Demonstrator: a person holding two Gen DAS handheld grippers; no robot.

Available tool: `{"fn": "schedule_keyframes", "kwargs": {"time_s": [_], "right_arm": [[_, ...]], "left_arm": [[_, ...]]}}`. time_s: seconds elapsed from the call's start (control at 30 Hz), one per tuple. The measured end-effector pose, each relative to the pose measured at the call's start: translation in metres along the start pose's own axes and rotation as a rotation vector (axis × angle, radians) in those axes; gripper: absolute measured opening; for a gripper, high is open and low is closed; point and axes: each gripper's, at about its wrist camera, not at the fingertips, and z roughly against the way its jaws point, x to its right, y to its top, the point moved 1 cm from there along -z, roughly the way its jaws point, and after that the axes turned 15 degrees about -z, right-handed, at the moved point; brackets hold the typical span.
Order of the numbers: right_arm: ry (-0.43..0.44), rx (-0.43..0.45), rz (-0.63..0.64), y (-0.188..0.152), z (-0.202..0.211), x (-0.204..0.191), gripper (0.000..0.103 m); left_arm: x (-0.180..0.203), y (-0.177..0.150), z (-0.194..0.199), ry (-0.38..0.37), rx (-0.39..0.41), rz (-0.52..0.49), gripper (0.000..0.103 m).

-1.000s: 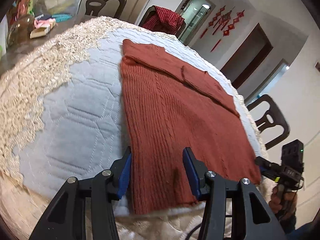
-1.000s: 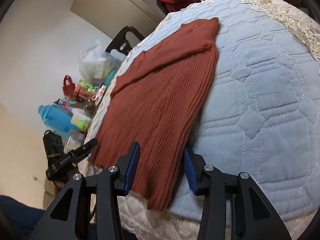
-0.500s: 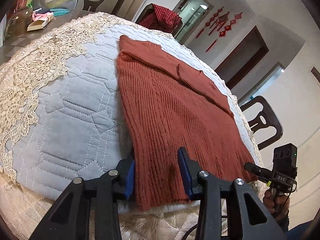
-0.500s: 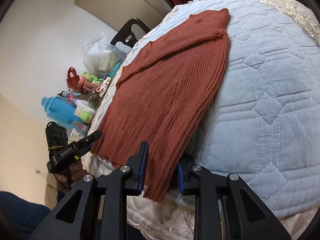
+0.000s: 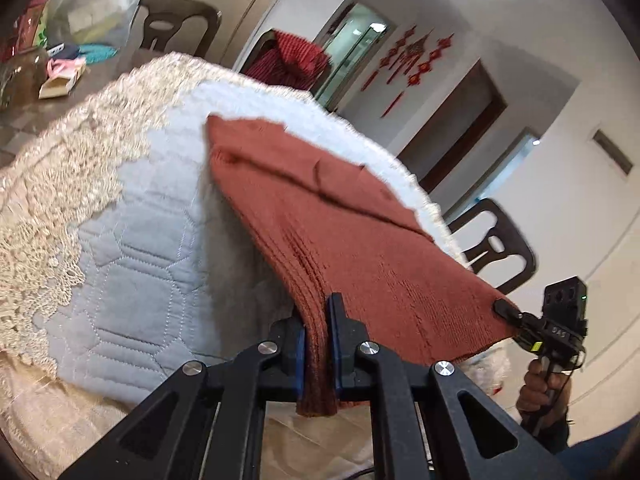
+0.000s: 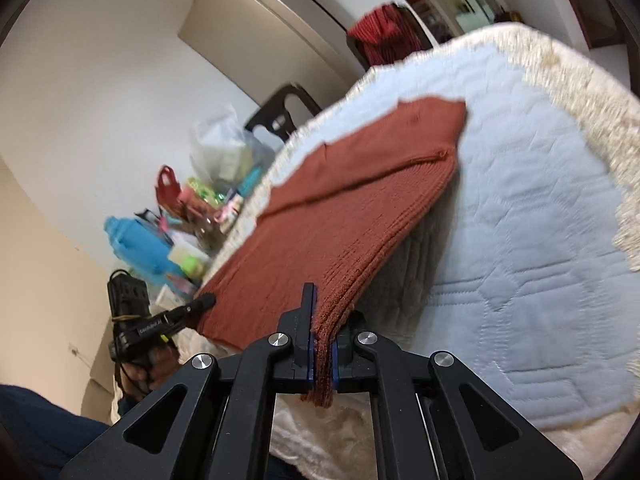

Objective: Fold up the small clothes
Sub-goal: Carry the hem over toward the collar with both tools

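Left claw (image 5: pixel 318 344): matte black angular linkage arms showing silver round screw heads, blue pads lining the inner fingers (image 5: pixel 335 320). Right claw (image 6: pixel 322 344) is showing the same black frame, silver screws, blue pads. Bare hand (image 5: pixel 538 380) skin is showing on the black handle; dark blue clothing is showing at frame edge.

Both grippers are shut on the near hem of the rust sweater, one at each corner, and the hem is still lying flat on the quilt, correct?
Not quite. The left gripper and right gripper are each shut on a near corner of the rust sweater, but the hem is lifted off the quilt, not flat. Both wrist views show shadow beneath the raised edge.
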Motion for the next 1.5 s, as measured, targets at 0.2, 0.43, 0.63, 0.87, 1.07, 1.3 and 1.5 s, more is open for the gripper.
{"fn": "schedule_keyframes", "kwargs": {"time_s": [0.2,0.43,0.63,0.87,1.07,1.3,1.5], "right_arm": [[0.038,0.028,0.043,-0.011,0.026,-0.014,0.005],[0.008,-0.028,-0.030,-0.012,0.009,0.006,0.005],[0.055,0.025,0.033,0.011,0.012,-0.014,0.005],[0.080,0.088,0.041,0.060,-0.011,-0.027,0.005],[0.066,0.102,0.010,0.107,-0.043,-0.030,0.005],[0.012,0.070,-0.119,0.143,-0.090,0.004,0.005],[-0.084,0.006,-0.233,0.149,-0.122,0.041,0.005]], "left_arm": [[0.015,-0.004,0.018,-0.017,0.023,-0.073,0.011],[0.002,-0.006,0.004,-0.029,0.003,0.006,0.011],[-0.004,0.022,0.000,-0.018,0.066,-0.001,0.011],[-0.023,0.076,-0.031,0.015,0.116,0.008,0.011],[-0.040,0.117,-0.066,0.030,0.112,0.002,0.011],[-0.076,0.130,-0.126,0.052,0.008,0.072,0.011],[-0.094,0.125,-0.151,0.054,-0.059,0.150,0.011]]}}
